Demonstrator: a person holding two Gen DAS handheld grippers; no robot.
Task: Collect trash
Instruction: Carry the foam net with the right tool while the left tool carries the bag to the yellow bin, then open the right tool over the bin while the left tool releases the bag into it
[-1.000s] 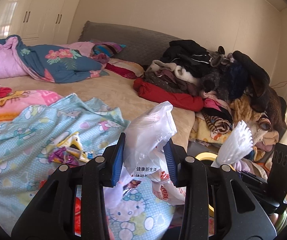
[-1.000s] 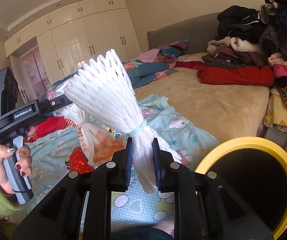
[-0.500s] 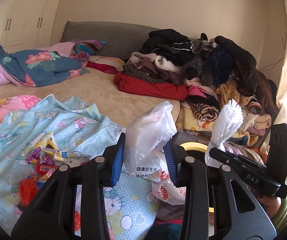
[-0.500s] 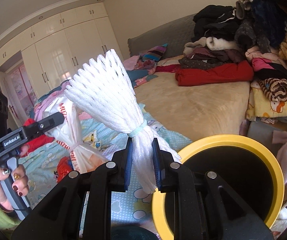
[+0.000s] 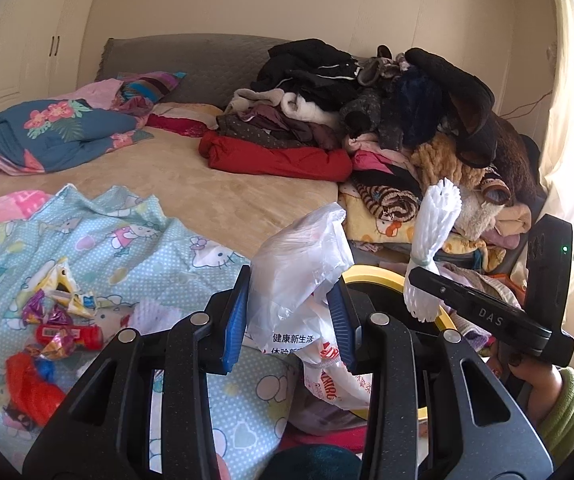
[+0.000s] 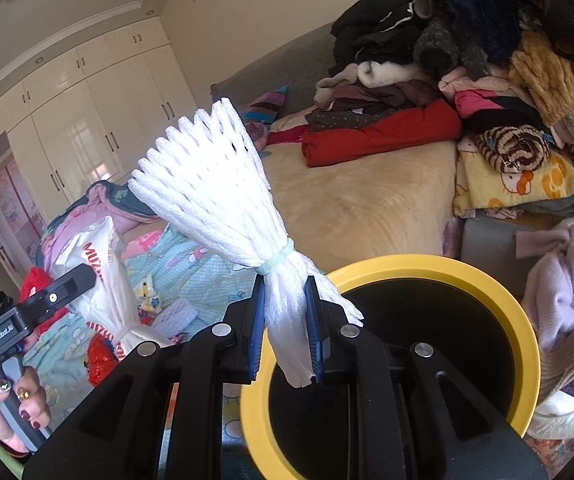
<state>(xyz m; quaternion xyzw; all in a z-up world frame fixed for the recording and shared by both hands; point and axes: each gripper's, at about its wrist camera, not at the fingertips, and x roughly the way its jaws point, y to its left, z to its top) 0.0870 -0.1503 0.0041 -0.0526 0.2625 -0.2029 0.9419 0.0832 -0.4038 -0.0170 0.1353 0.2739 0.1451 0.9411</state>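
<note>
My left gripper (image 5: 289, 320) is shut on a crumpled white plastic bag (image 5: 299, 276) with red and black print; the bag also shows in the right wrist view (image 6: 99, 276). My right gripper (image 6: 285, 332) is shut on a white foam fruit net (image 6: 211, 188) tied with a pale band, held over the near rim of a yellow-rimmed black bin (image 6: 427, 344). In the left wrist view the net (image 5: 435, 232) and the bin's rim (image 5: 375, 276) sit just right of the bag. Several candy wrappers (image 5: 55, 320) lie on the light blue cartoon blanket (image 5: 127, 240).
The bed (image 5: 223, 192) fills the left and middle. A tall pile of clothes (image 5: 387, 112) stands on its far right corner. White wardrobes (image 6: 87, 104) line the far wall. More clothes (image 6: 567, 280) lie beside the bin.
Both grippers have swung right toward the bin with their loads. The bin now fills more of the right wrist view and lies under the net's tail.
</note>
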